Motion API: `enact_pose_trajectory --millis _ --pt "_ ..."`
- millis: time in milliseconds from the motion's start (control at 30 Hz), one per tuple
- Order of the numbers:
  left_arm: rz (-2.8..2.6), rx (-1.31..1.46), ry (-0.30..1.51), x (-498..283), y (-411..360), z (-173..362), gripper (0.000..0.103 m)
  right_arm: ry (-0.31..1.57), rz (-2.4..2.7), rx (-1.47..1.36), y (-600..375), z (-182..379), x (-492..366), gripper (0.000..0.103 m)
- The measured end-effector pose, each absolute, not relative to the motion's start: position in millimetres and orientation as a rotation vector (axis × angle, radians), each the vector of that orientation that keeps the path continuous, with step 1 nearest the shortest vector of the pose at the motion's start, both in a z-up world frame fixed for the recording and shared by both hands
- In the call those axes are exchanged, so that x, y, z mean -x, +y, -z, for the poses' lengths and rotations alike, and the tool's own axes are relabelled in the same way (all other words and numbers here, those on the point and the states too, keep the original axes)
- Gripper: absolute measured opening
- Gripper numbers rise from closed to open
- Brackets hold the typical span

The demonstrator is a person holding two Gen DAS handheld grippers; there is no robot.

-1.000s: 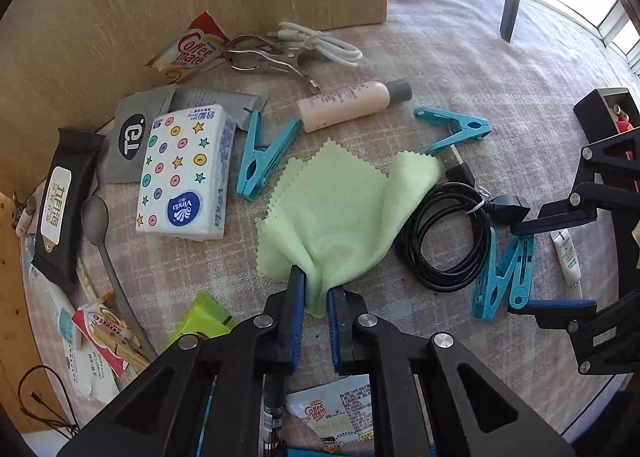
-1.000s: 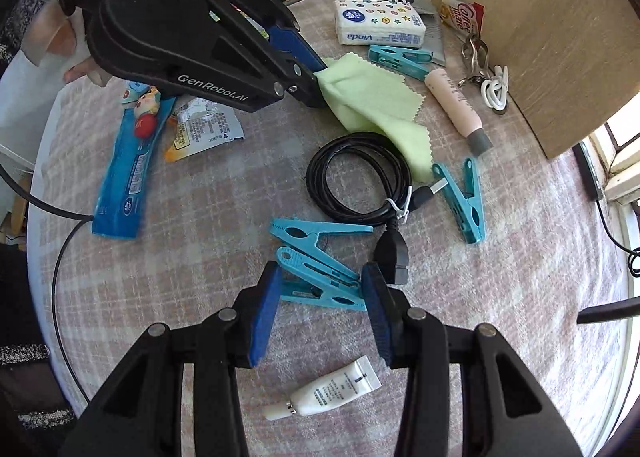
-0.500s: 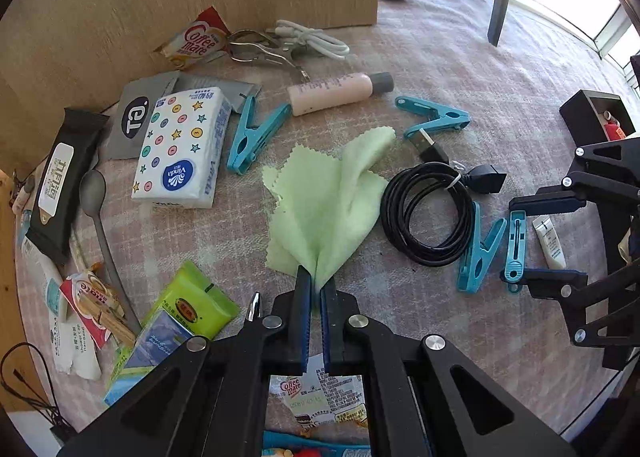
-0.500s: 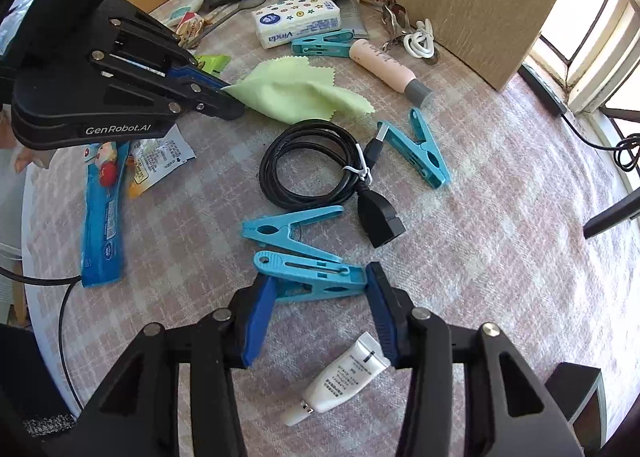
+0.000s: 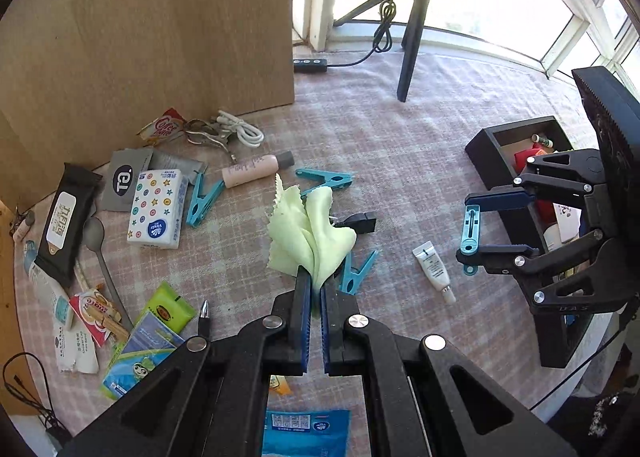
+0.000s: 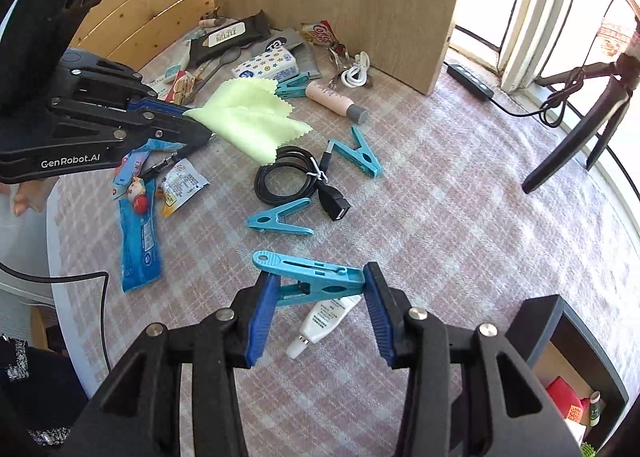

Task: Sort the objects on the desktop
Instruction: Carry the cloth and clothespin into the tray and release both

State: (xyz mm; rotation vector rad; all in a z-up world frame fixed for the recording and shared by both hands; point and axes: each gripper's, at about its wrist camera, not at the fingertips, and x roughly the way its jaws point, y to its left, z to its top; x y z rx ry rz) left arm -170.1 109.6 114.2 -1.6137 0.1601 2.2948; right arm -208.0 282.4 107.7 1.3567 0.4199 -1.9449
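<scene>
Right wrist view: right gripper (image 6: pixel 316 297) is clamping a blue clothespin (image 6: pixel 308 272) lengthwise, jaws about half spread; the left gripper (image 5: pixel 314 295) is pinching a green cloth (image 5: pixel 308 229) corner, jaws nearly closed. Both should be travelling steadily toward the black box (image 6: pixel 560 341) at four o'clock, which is holding red items and small tubes

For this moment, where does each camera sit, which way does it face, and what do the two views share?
Left wrist: on the left gripper, looking steeply down along its fingers at the cluttered table; the green cloth is pinched in it, and the right gripper shows at right.
Right wrist: on the right gripper, looking down at a blue clothespin it clamps; a hand shows at left.
Shared: cloth, clothespin, white tube, black box.
</scene>
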Motion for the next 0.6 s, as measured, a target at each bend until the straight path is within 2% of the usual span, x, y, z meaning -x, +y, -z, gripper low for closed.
enact_pose_trajectory --millis 367,600 --pt "-2.121 1.422 0.227 171 263 -137 0.003 0.243 2.252 -1.498 426 -129 232 0.042" --pt "-2.018 1.389 0.309 174 356 -123 0.003 0.121 2.412 -1.62 529 -128 236 0.042"
